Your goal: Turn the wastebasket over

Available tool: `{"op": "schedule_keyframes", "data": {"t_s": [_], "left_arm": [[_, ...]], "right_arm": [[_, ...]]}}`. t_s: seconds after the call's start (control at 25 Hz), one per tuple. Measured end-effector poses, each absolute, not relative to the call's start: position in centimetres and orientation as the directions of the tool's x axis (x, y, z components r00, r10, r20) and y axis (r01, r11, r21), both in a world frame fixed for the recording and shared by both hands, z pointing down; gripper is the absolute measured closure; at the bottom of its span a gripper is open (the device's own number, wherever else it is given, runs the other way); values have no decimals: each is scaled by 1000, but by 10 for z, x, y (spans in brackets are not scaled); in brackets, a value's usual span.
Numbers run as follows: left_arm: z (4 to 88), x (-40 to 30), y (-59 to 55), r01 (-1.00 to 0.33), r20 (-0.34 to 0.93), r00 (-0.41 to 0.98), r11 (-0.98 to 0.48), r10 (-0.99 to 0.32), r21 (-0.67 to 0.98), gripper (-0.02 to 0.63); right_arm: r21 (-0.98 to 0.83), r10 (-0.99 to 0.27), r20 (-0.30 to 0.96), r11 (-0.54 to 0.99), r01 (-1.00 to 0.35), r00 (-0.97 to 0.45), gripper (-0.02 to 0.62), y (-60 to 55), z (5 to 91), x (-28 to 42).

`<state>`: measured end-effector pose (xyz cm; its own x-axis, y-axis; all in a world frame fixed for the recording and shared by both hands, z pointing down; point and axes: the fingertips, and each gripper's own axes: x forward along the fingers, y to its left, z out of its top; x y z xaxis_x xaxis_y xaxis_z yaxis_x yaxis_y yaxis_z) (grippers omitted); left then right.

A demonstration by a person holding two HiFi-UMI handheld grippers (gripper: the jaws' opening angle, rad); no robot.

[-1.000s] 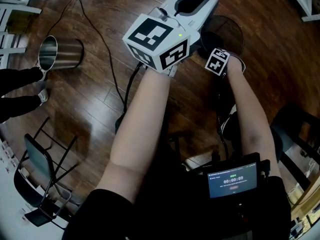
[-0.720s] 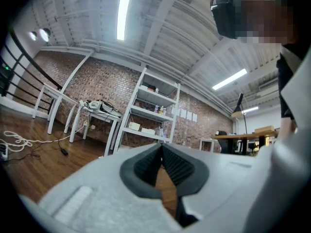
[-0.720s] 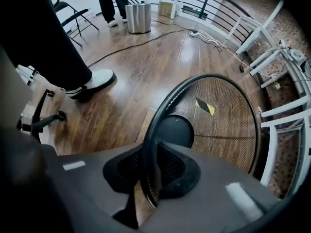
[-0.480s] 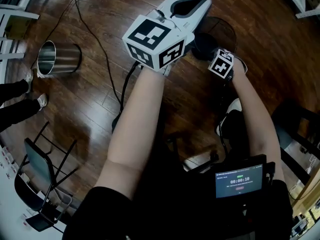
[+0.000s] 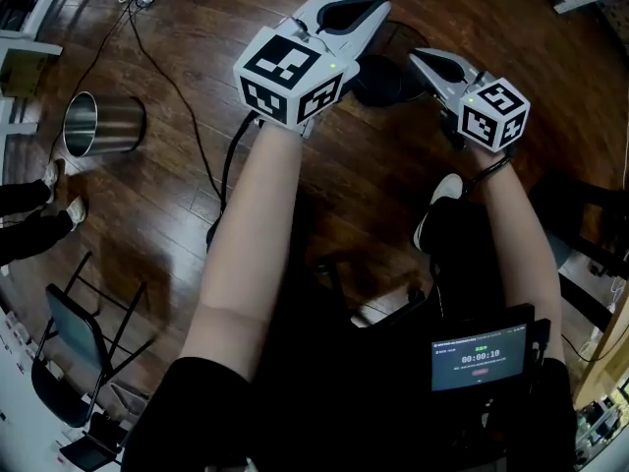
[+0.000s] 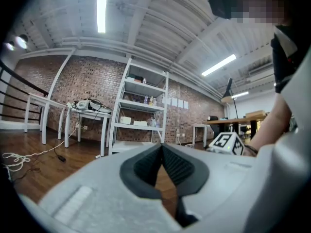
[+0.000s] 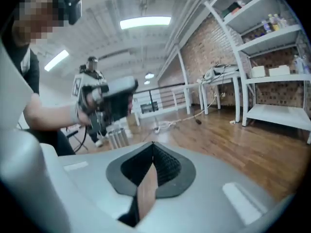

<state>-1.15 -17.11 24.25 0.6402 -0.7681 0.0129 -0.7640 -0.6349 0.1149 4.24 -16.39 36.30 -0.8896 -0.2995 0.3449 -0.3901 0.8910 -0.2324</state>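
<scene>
In the head view a black round wastebasket point(image 5: 386, 79) stands on the wooden floor, partly hidden behind both grippers; I cannot tell which way up it is. My left gripper point(image 5: 381, 3) is held above its left side, jaws shut and empty, tips meeting in the left gripper view point(image 6: 162, 147). My right gripper point(image 5: 420, 56) hangs above the basket's right side, clear of it. Its jaws are shut with nothing between them point(image 7: 153, 145). Each gripper view catches the other gripper: the right one's marker cube point(image 6: 226, 143) and the left gripper point(image 7: 104, 100).
A steel bin point(image 5: 101, 123) lies on its side at the left, also in the right gripper view point(image 7: 118, 137). Beside it are a bystander's shoes point(image 5: 49, 177). Cables point(image 5: 182, 72) cross the floor. A folding chair point(image 5: 74, 337) stands lower left, white shelves point(image 6: 141, 113) stand against the brick wall.
My right gripper has risen from the black wastebasket to the height of the left one and turned its cube upward. The left gripper shifted slightly. The bystander's legs drew back to the left.
</scene>
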Motion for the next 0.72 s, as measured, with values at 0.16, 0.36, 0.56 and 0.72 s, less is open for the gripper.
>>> {"op": "schedule_keyframes", "data": {"t_s": [0.16,0.36,0.56,0.72], "left_arm": [[250,4,-161,-753,36,656,-650,-754,102,606],[260,23,-149,-736,63,677,-671,-733,93,606],[266,30,-138,-736,64,676,-669,-734,100,606],[278,32,-128,-743,72,669,-661,-740,105,606]], "right_arm": [[-257,-425,146,856,-449,-893,586,-164,302,59],[-228,-513,21,833,-504,-858,586,-155,275,86],[-226,-514,-13,837,-498,-858,586,-157,281,96],[-171,-480,-5,865,-472,-878,586,-147,286,88]]}}
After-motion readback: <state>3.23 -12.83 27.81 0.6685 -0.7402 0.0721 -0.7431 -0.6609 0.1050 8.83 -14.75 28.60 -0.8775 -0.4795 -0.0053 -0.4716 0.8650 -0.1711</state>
